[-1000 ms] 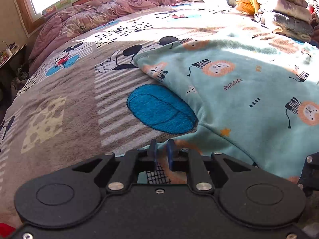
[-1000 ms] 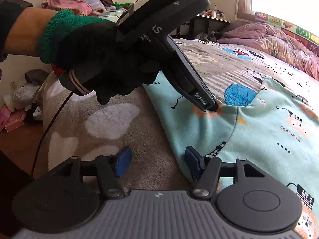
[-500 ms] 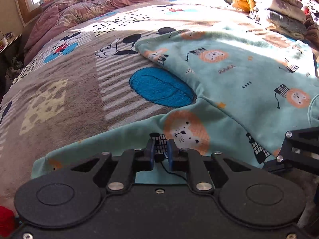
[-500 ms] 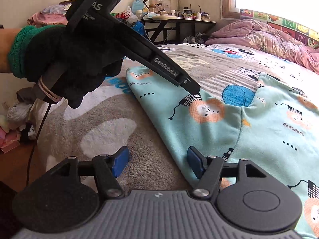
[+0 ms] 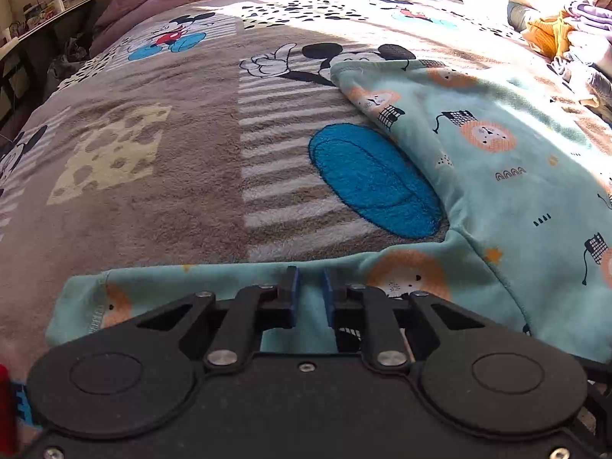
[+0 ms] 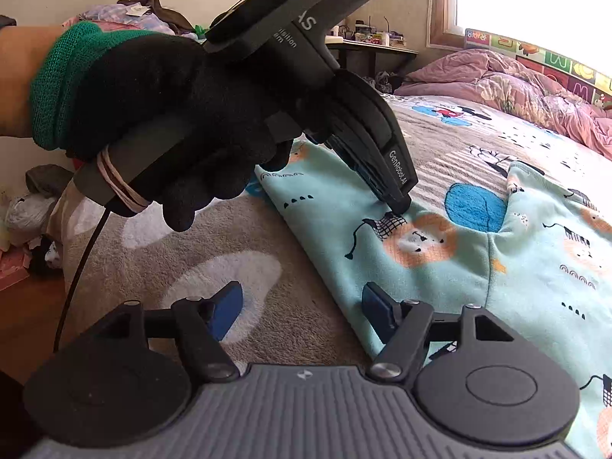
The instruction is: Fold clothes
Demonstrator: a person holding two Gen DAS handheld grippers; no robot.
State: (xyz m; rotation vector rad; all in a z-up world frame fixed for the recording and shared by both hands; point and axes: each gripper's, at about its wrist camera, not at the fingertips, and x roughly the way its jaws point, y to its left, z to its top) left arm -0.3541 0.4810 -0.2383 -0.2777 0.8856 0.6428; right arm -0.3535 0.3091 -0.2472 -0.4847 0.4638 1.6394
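Teal lion-print garment (image 5: 497,176) lies on bed blanket (image 5: 160,176); I let left gripper (image 5: 309,290) and right gripper (image 6: 302,306) finish opening, both released, then regrasp the near hem.

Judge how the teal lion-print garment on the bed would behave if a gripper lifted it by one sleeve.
The teal garment looks floppy: it follows the blanket beneath and creases at the sleeve seam, so it would probably drape and sag. Its thin folded edges suggest little weight. The soft knit probably grips rather than slips, though the picked-up sleeve may stretch.

teal lion-print garment (image 5: 497,191), grey cartoon-mouse blanket (image 5: 153,191)
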